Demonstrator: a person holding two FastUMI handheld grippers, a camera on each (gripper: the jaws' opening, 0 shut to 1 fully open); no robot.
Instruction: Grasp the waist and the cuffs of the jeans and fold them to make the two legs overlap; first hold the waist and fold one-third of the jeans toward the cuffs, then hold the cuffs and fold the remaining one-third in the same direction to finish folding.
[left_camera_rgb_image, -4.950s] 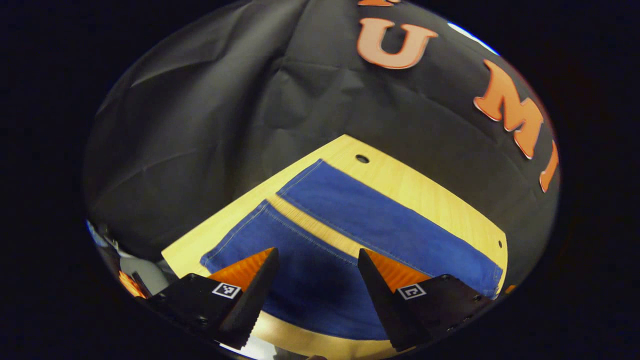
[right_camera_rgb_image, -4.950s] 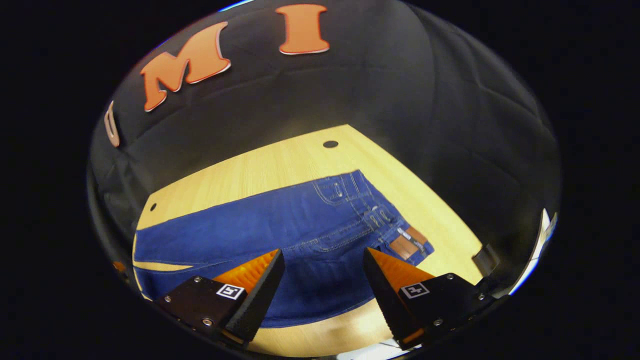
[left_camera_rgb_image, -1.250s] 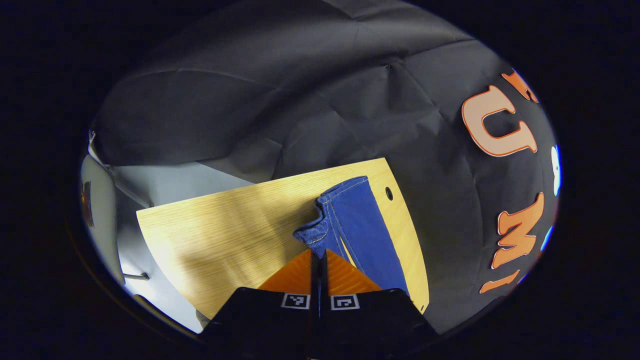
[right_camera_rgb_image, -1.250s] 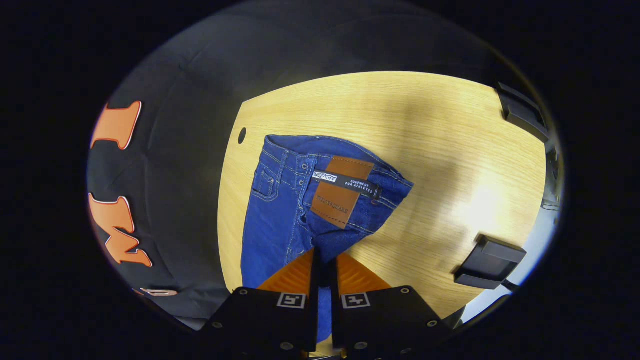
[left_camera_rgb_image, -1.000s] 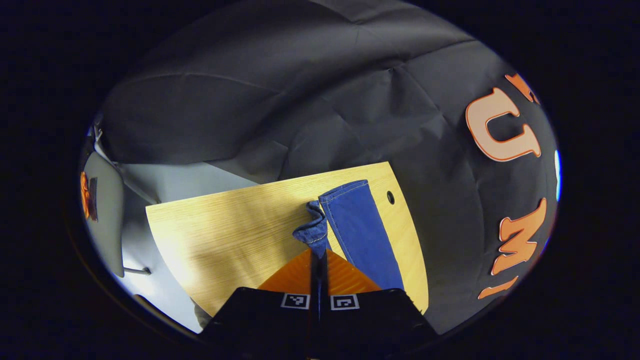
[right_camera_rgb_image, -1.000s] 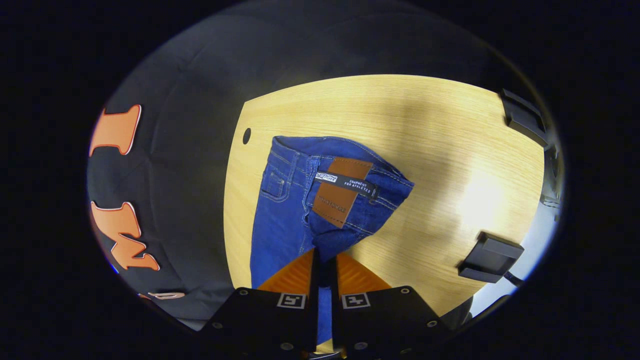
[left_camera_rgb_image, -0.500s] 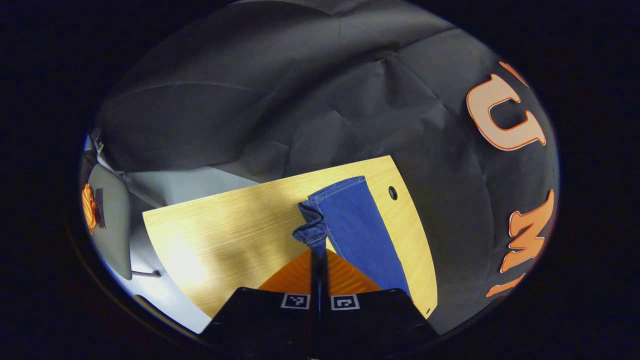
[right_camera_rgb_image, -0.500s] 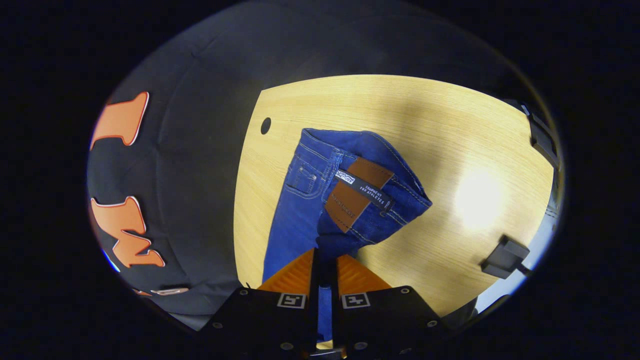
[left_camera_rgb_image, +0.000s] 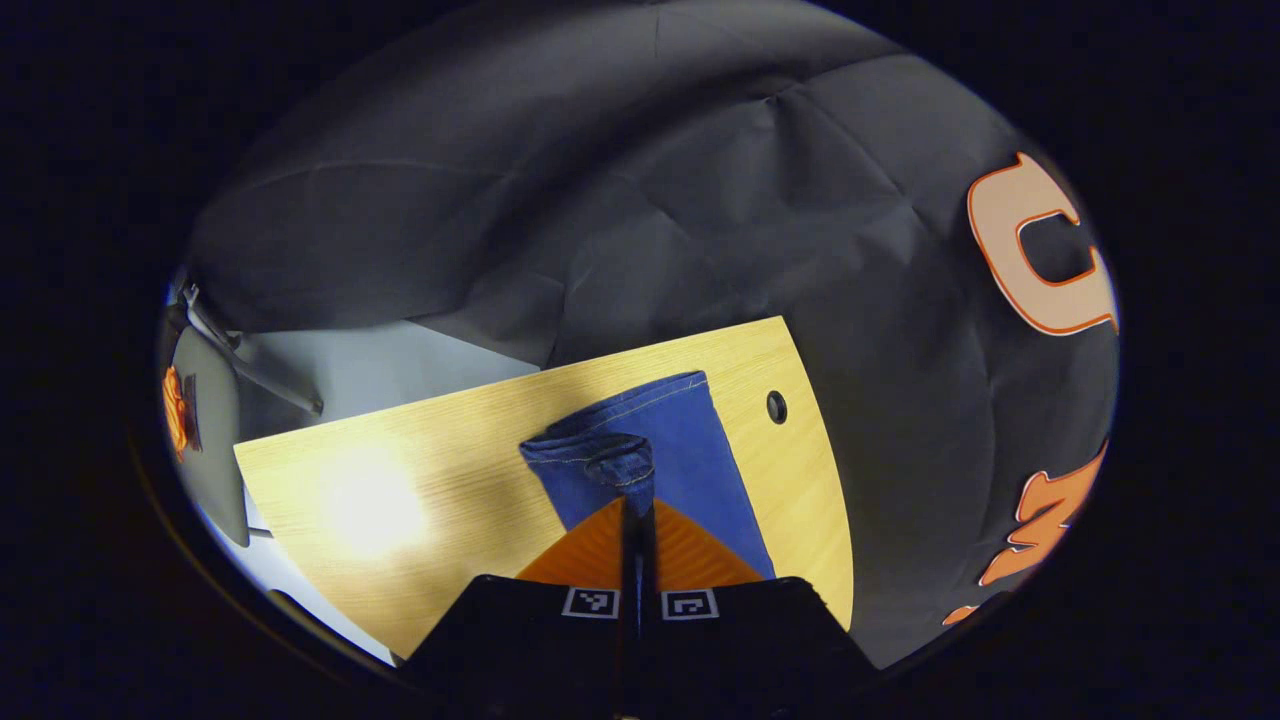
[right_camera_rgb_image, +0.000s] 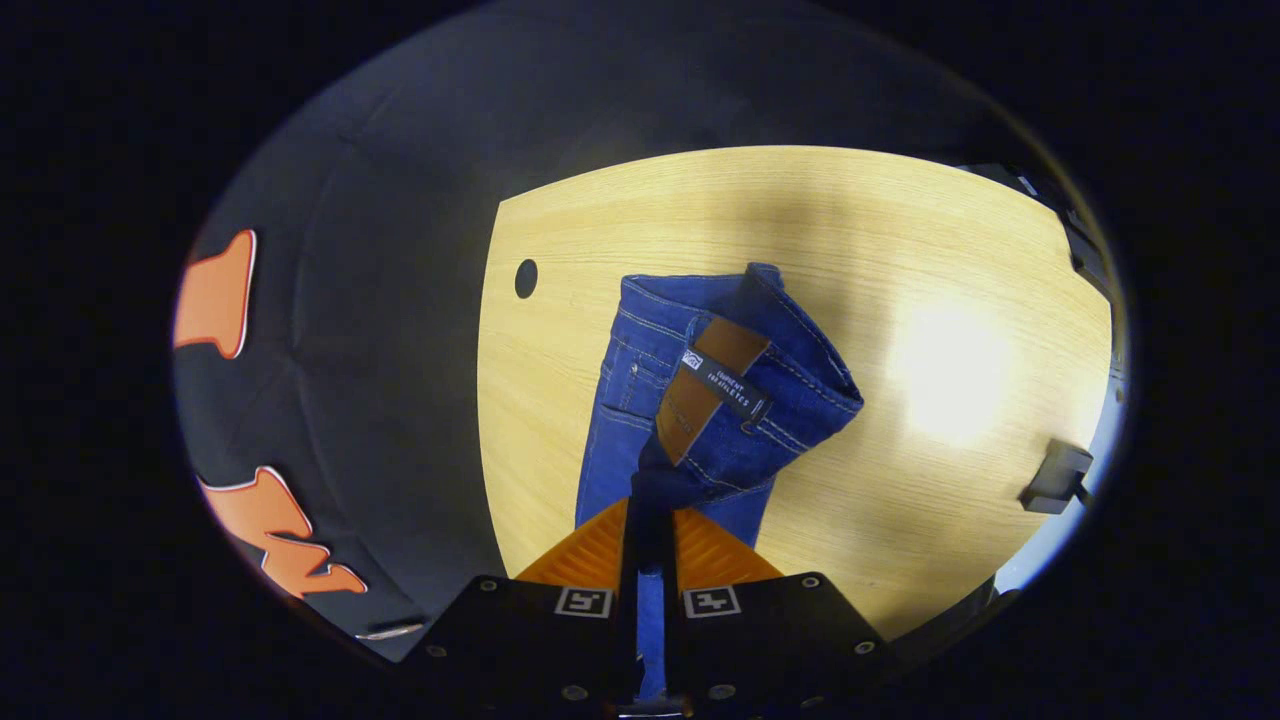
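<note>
Blue jeans lie on a light wooden table (left_camera_rgb_image: 420, 500). In the left gripper view, my left gripper (left_camera_rgb_image: 636, 510) is shut on a cuff (left_camera_rgb_image: 615, 462), lifted and curled over the other leg (left_camera_rgb_image: 690, 440) lying flat beyond it. In the right gripper view, my right gripper (right_camera_rgb_image: 650, 512) is shut on the waist (right_camera_rgb_image: 745, 400). The waistband with its brown leather patch (right_camera_rgb_image: 705, 385) is raised and folded over the flat denim (right_camera_rgb_image: 625, 400) underneath.
A round hole (left_camera_rgb_image: 776, 406) in the table lies right of the cuffs, and a hole (right_camera_rgb_image: 526, 278) sits left of the waist. A black device (right_camera_rgb_image: 1055, 475) stands at the table's right edge. The black cloth wall rises behind the table.
Both grippers closed on the jeans and lifted them; over the last second the cuff has swung across above the far leg, and the waistband has rolled further over the denim beneath.
</note>
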